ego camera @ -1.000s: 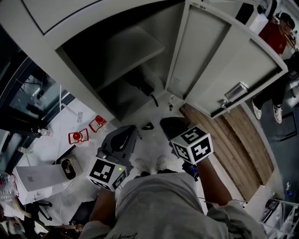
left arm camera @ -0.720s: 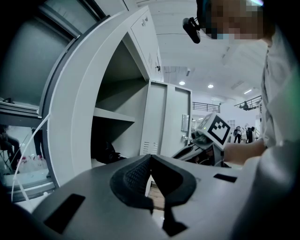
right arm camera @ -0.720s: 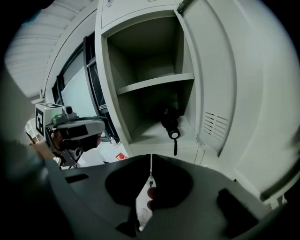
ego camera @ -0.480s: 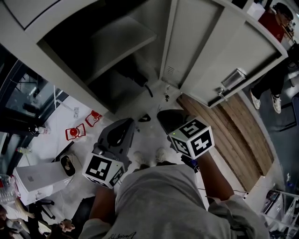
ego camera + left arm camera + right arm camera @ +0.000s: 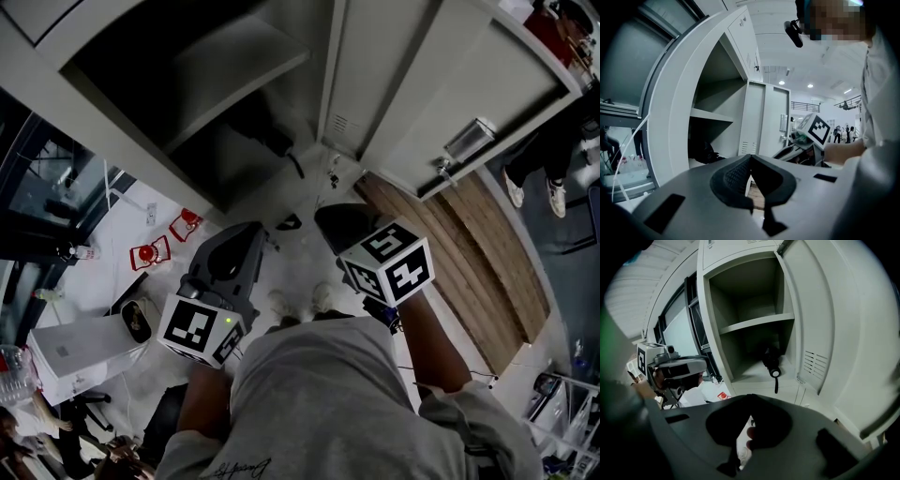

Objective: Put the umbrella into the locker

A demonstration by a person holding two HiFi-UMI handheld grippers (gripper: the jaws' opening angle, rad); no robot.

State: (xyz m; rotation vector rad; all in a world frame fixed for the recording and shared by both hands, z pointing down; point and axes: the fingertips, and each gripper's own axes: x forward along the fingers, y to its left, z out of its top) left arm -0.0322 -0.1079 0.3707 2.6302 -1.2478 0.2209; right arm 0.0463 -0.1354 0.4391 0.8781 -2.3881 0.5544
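Note:
The black folded umbrella (image 5: 273,141) lies on the floor of the grey locker's (image 5: 216,80) lower compartment, its strap hanging over the front edge. It also shows in the right gripper view as the umbrella (image 5: 771,361) and, dark and small, in the left gripper view as the umbrella (image 5: 701,151). The locker door (image 5: 441,84) stands wide open to the right. My left gripper (image 5: 249,230) and right gripper (image 5: 325,216) hover side by side in front of the locker, well short of it. Both are shut with nothing between the jaws.
Two red objects (image 5: 150,252) lie on the white floor at the left, near a white box (image 5: 80,347). A wooden floor strip (image 5: 473,258) runs under the open door. Another person (image 5: 553,42) stands at the top right. My own shoes (image 5: 300,302) show below the grippers.
The head view has shifted a little, so the locker sits higher in the picture. Both grippers stay about where they were, shut and empty.

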